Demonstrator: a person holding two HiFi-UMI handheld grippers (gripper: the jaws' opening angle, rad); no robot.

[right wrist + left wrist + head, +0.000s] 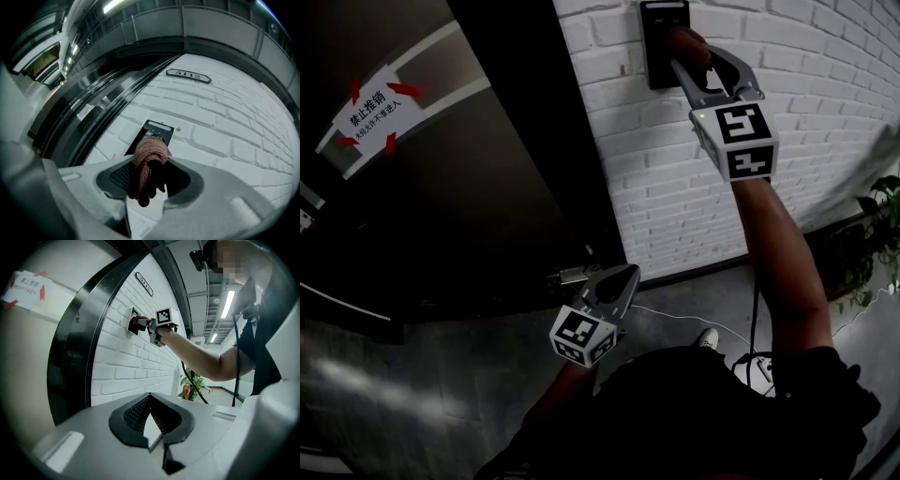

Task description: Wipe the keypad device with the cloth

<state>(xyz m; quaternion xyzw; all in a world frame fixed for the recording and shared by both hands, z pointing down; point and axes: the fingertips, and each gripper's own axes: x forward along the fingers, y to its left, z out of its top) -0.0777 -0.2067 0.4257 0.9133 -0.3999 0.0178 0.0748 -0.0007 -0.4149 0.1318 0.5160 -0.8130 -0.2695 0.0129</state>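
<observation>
A black keypad device [659, 37] is mounted on the white brick wall [787, 112]; it also shows in the right gripper view as a dark panel [157, 132] and small in the left gripper view [132, 320]. My right gripper [698, 58] is raised to it, shut on a reddish-brown cloth [147, 161] whose bunched end presses against the device's face [686, 42]. My left gripper [623, 281] hangs low near the floor, away from the wall, its jaws closed together with nothing between them [151, 427].
A dark glass door [450, 187] with a white taped notice [373, 111] stands left of the brick wall. A small number plate [188, 75] sits above the device. A potted plant [881, 234] and cables [741, 361] lie on the floor to the right.
</observation>
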